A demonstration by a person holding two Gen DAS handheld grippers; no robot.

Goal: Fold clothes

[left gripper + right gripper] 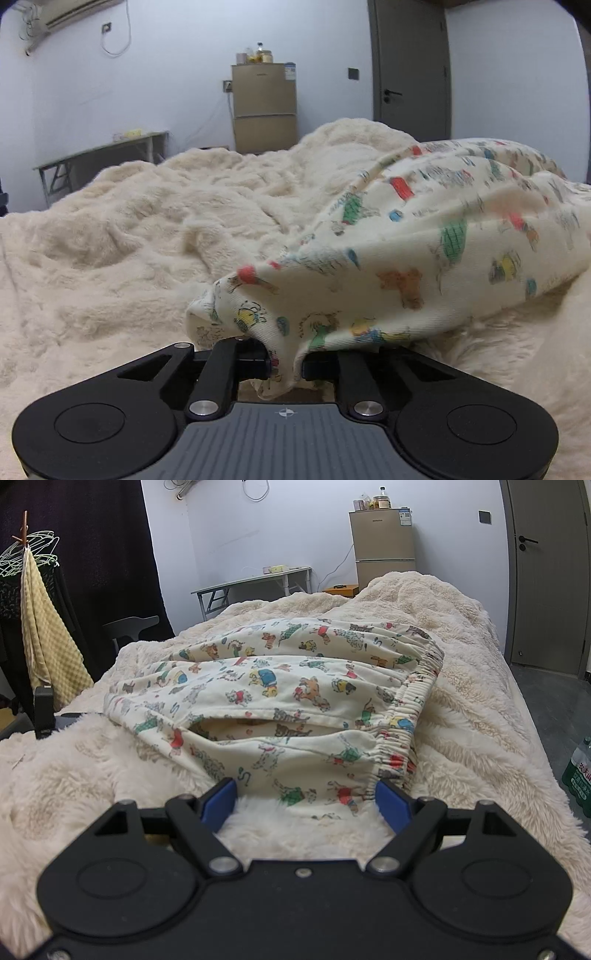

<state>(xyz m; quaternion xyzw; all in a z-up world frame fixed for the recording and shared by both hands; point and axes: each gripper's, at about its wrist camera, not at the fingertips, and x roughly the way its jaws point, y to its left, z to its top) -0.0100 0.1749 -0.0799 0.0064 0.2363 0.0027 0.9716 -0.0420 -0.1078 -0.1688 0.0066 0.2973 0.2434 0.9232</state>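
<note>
1. A pair of cream printed pants (280,686), patterned with small cartoon dogs in red, green, blue and yellow, lies crumpled on a fluffy cream blanket (461,657) that covers the bed.
2. In the right wrist view the gathered elastic waistband (410,701) runs down the garment's right side, and a pocket slit gapes open across its middle.
3. The left gripper (286,363) has its jaws drawn together on a fold of the pants (406,251); the cloth is pinched between the black fingers and bunches up just beyond them.
4. From that pinched fold the fabric rises and spreads away to the right in the left wrist view, its far part blurred.
5. The right gripper (306,801) has its jaws wide apart, the blue pads (218,801) resting on the blanket at the near hem, one on either side of it and gripping nothing.
6. Beyond the bed stand a tan two-door fridge (382,542) with jars on top, a folding table (255,581) against the pale wall, and a grey door (546,572).
7. At the left of the right wrist view a yellow checked towel (44,627) hangs beside wire hangers (29,550) before a dark curtain (92,554).
</note>
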